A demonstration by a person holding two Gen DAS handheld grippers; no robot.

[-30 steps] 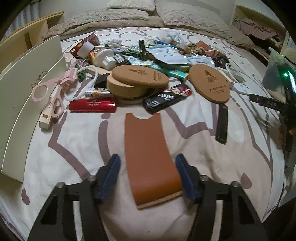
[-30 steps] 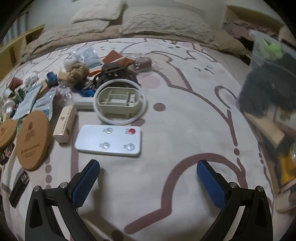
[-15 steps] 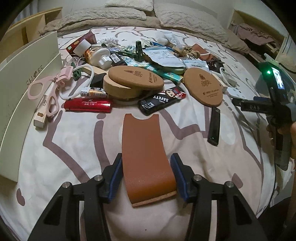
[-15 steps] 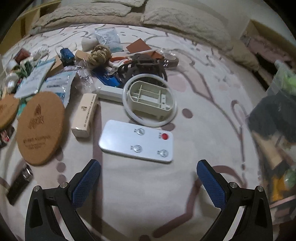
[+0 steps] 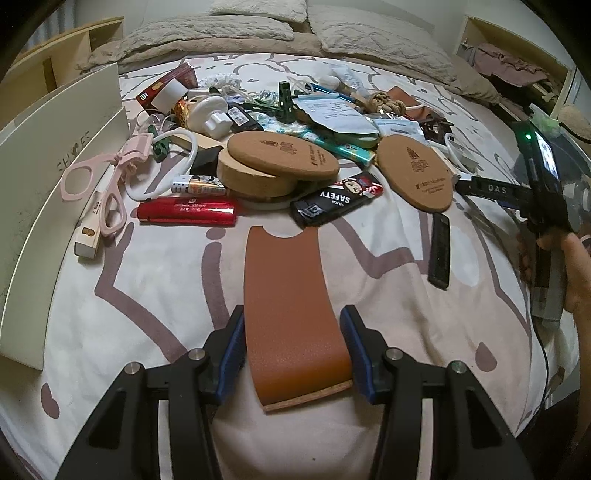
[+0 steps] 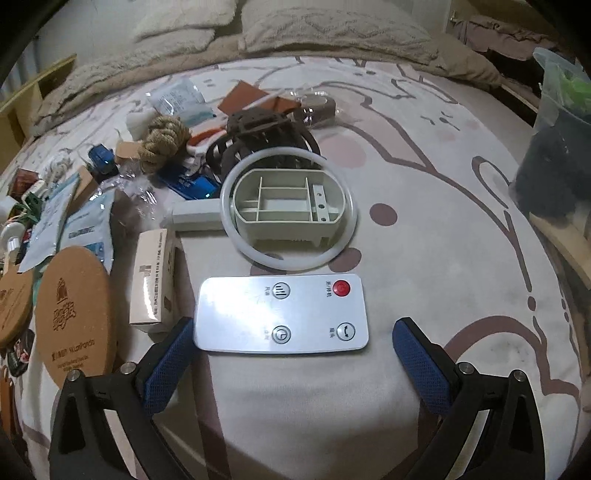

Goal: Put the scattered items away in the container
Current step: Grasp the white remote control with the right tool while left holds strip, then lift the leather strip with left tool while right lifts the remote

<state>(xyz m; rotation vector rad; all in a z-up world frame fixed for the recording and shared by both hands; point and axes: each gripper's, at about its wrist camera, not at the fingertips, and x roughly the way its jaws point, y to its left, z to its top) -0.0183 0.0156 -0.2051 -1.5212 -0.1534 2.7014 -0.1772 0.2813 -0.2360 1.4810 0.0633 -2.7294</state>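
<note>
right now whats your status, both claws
Left claw shut on brown leather sleeve. Right claw open, straddling white remote. Small box crowds its left finger.

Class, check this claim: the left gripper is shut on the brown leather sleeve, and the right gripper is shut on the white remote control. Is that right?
Not quite. The left gripper is shut on the brown leather sleeve, but the right gripper is open: in the right wrist view its pads stand wide apart, either side of the white remote control, which lies on the bedspread.

Patterned bed cover (image 5: 155, 280), grey pillows (image 6: 332, 33) along the head edge, wooden shelf (image 5: 74, 48) beyond the bed's left corner, clothes heap (image 5: 506, 62) by its right corner
</note>
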